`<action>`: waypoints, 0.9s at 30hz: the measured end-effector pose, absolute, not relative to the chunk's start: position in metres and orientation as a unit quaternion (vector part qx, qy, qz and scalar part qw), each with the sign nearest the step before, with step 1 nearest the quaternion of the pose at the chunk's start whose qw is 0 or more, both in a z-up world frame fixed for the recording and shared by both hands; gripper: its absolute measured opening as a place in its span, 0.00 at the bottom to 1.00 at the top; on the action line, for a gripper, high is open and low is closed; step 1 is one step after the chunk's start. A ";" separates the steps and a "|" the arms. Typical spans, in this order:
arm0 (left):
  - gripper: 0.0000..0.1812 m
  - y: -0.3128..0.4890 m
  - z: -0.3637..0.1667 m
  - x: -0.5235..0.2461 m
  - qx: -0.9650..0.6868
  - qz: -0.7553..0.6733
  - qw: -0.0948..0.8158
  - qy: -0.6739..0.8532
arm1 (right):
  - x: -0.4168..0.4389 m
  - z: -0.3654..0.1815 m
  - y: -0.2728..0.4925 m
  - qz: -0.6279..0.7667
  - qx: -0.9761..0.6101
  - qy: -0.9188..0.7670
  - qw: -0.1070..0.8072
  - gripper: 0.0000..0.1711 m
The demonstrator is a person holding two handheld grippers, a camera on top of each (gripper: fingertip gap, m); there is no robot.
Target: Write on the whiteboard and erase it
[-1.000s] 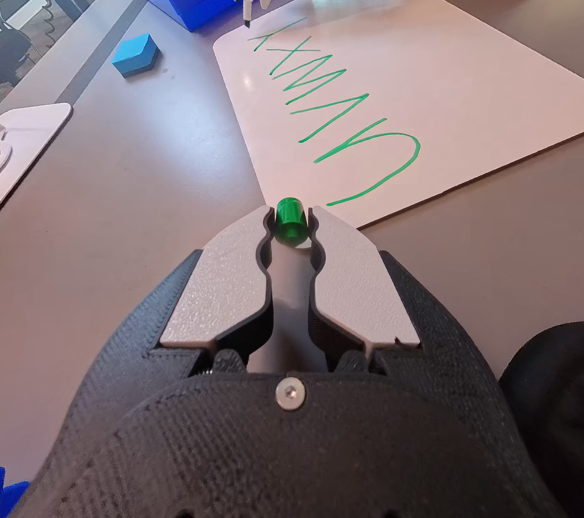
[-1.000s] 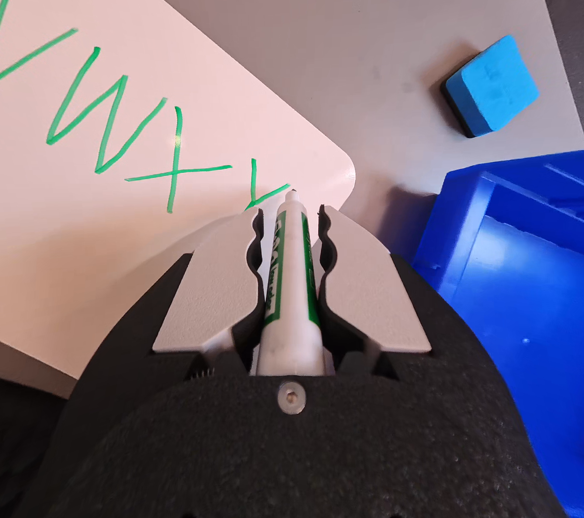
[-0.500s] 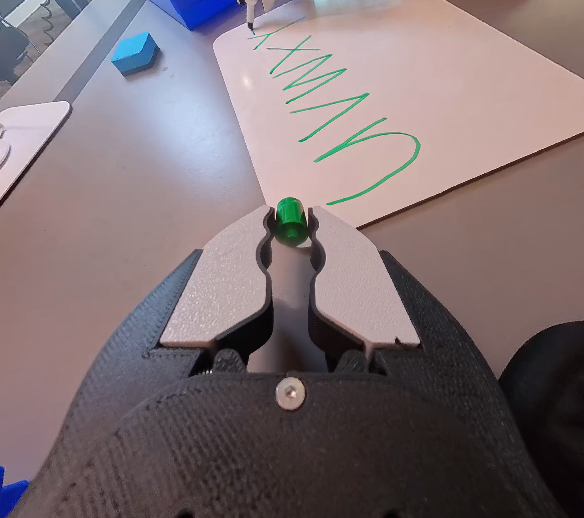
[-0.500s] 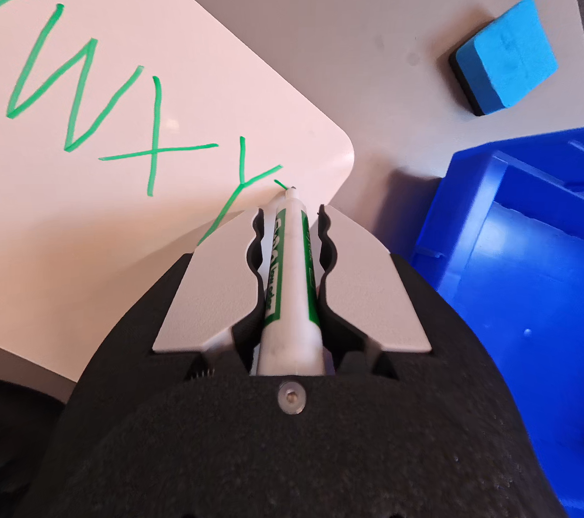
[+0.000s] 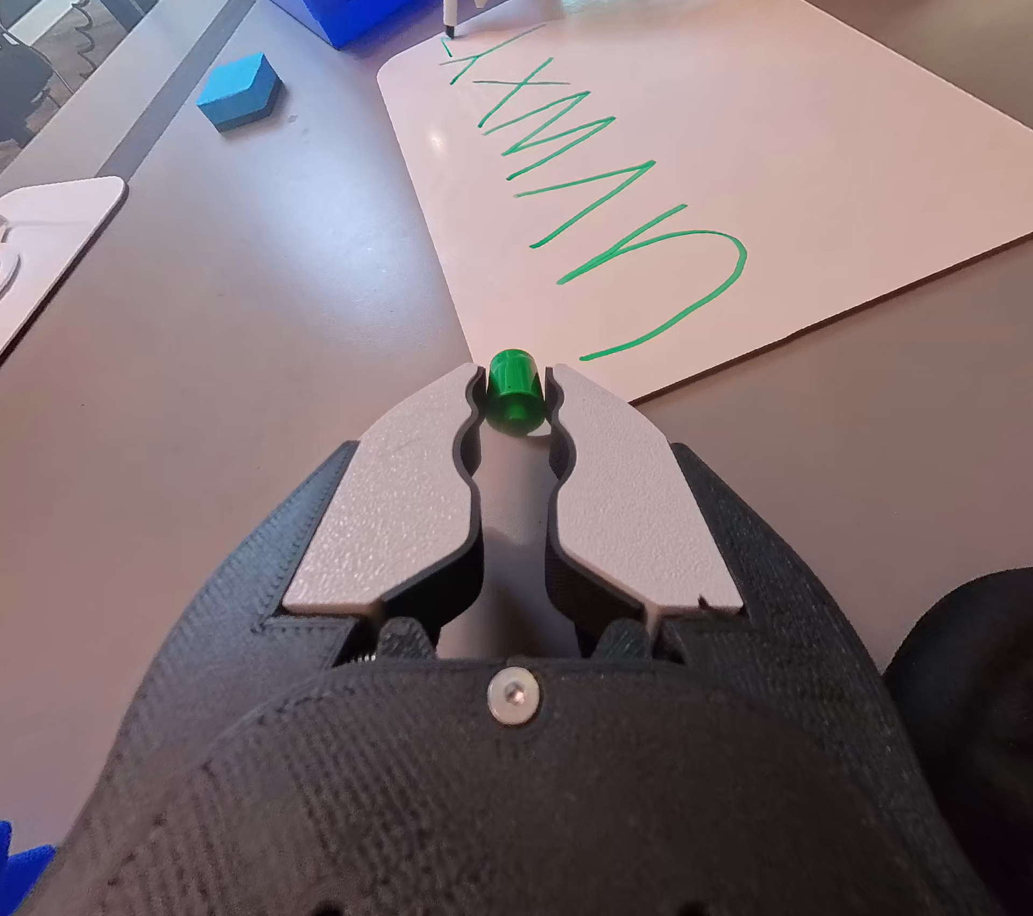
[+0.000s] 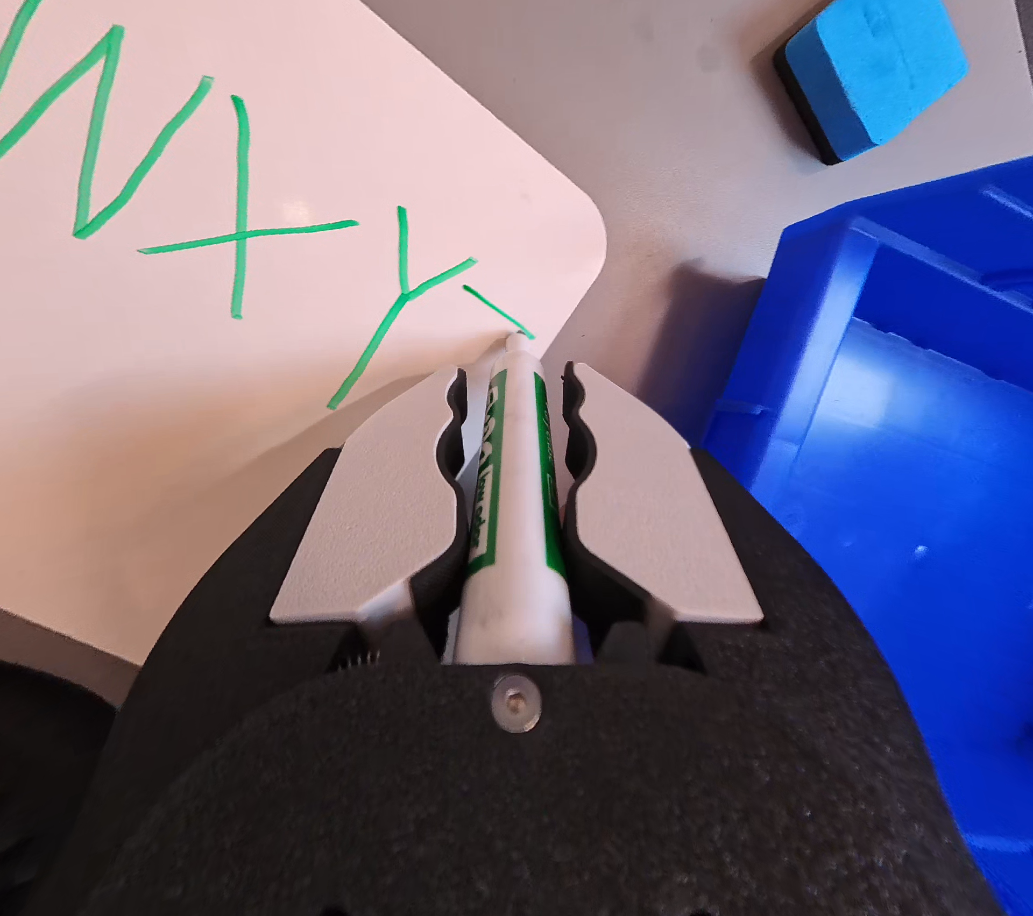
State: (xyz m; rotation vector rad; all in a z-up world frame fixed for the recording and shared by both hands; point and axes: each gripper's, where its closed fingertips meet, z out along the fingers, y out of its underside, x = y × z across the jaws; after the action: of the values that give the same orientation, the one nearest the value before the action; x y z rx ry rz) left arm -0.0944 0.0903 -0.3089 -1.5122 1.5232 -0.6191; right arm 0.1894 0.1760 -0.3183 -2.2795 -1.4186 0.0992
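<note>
While my right tongs (image 6: pixel 514 375) squeeze the marker (image 6: pixel 517 487) tight, its tip touches the whiteboard (image 6: pixel 279 51) close to a rounded corner. The marker is white with a green band, and it points forward between the two grey fingers (image 6: pixel 385 487). Green lines (image 6: pixel 240 207) run in a row across the board, and the newest short line ends right at the tip. The whiteboard lies flat on the grey table (image 6: pixel 643 23).

My left tongs (image 5: pixel 513 375) are clenched on the green marker cap (image 5: pixel 513 392). They sit low over the table, just by the near corner of the board. From there I can see my right tongs far off at the other end of the green row, with the marker standing nearly straight up.

A blue eraser (image 6: pixel 875 51) with a black bottom lies on the table, apart from the board. A big blue bin (image 6: pixel 894 442) stands near that same corner. Another white board (image 5: pixel 50 230) lies off to my left.
</note>
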 end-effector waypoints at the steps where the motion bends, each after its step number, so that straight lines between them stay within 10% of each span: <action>1: 0.11 0.090 -0.309 -0.094 -0.608 -0.249 0.438 0.613 | 0.188 -0.318 0.173 0.039 -0.826 -0.516 0.223 0.20; 27: 0.11 0.090 -0.310 -0.094 -0.607 -0.244 0.438 0.616 | 0.187 -0.319 0.130 0.047 -0.822 -0.532 0.197 0.20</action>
State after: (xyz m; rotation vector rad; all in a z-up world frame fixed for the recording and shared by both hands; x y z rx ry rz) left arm -0.0942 0.0900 -0.3101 -1.5090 1.5322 -0.6077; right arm 0.1875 0.1303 -0.3188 -2.3015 -1.4895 0.1325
